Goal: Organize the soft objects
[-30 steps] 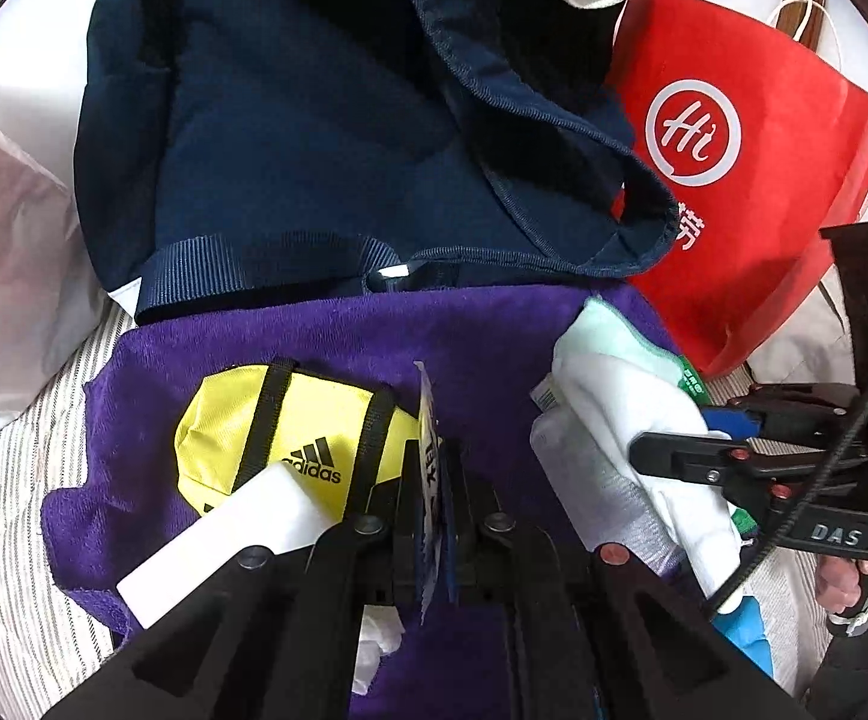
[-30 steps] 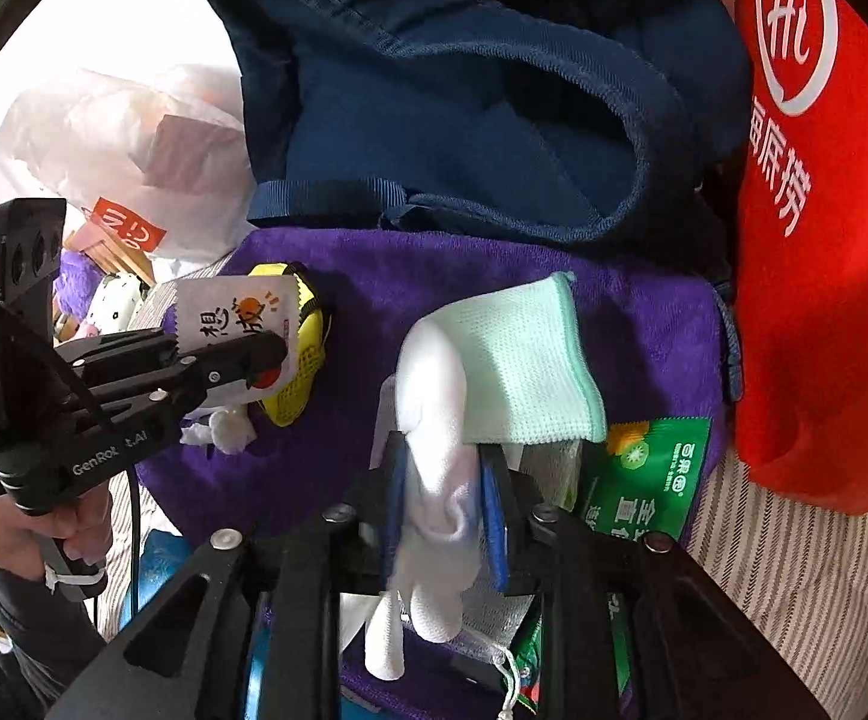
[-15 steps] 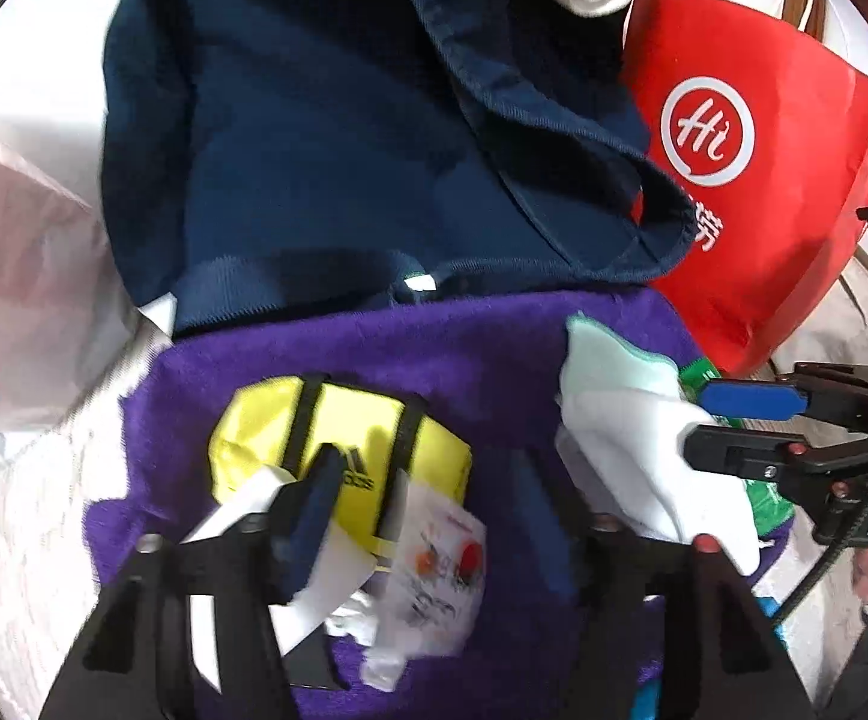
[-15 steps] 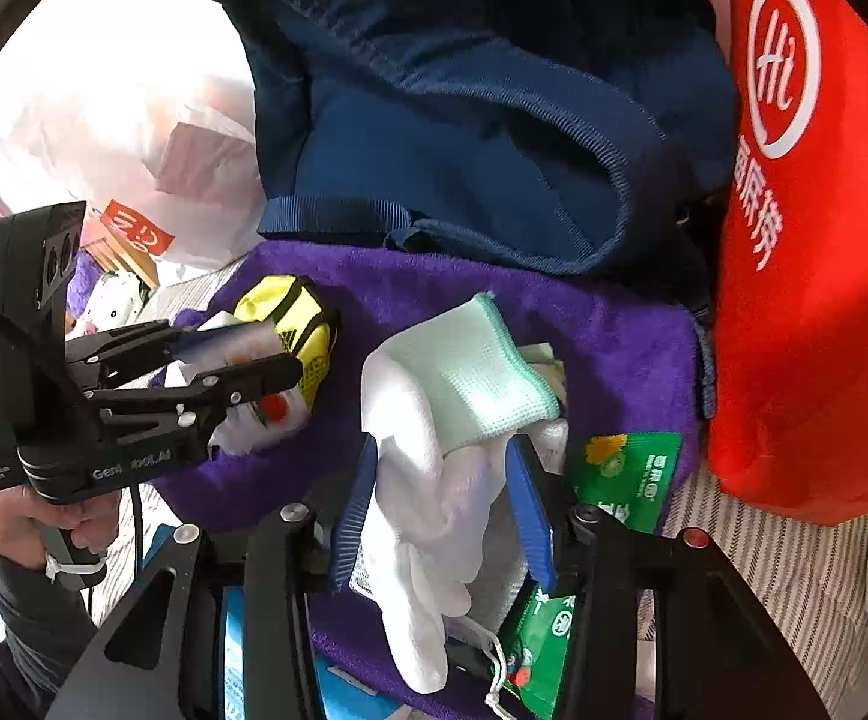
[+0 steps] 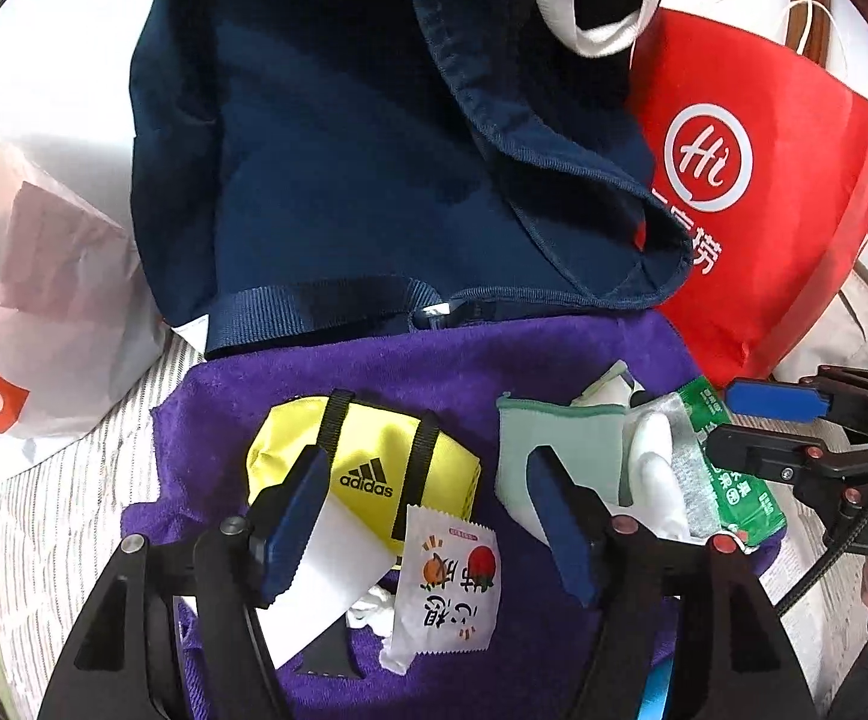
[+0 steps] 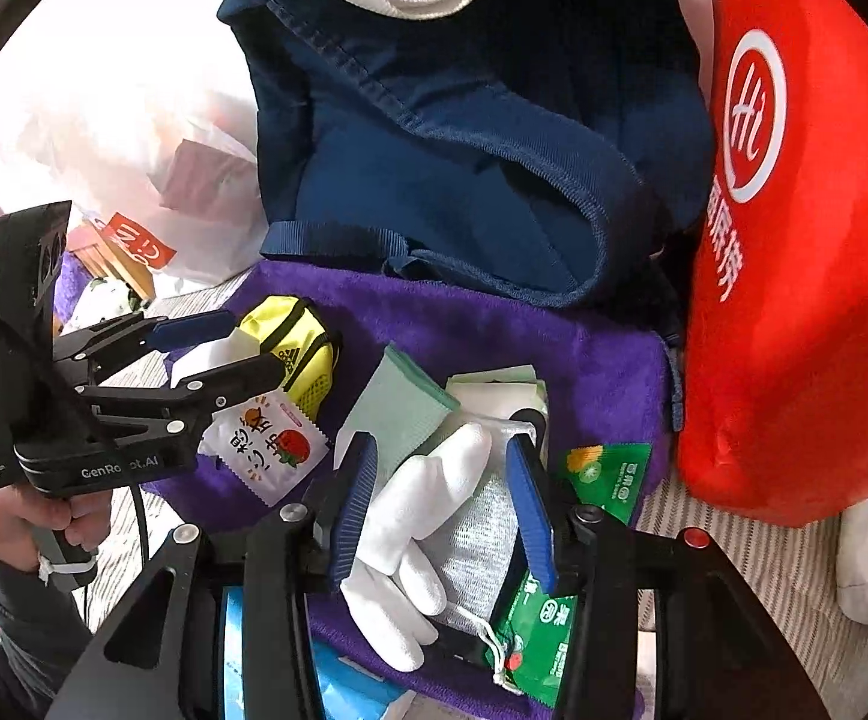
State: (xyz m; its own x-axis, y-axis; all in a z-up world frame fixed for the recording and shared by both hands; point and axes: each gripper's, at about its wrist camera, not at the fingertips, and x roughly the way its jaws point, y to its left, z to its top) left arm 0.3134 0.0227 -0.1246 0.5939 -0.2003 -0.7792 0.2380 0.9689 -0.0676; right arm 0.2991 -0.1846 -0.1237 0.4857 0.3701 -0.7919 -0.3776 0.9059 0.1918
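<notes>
**Black grippers, blue pads**

The left gripper [image 5: 428,516] has black angular arms with silver and red screws and ribbed blue pads [image 5: 290,531]. At centre left of the right wrist view its body reads "GenRobot.AI", trailing a black cable. The right gripper [image 6: 443,510] matches; "DAS" shows at lower right of the left view. A hand [image 6: 44,519] wears a dark sleeve.

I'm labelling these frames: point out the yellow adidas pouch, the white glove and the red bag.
yellow adidas pouch [image 5: 374,450]: left wrist view, on its front above the logo.
white glove [image 6: 428,480]: right wrist view, on its palm.
red bag [image 5: 794,228]: left wrist view, on its front panel.
</notes>
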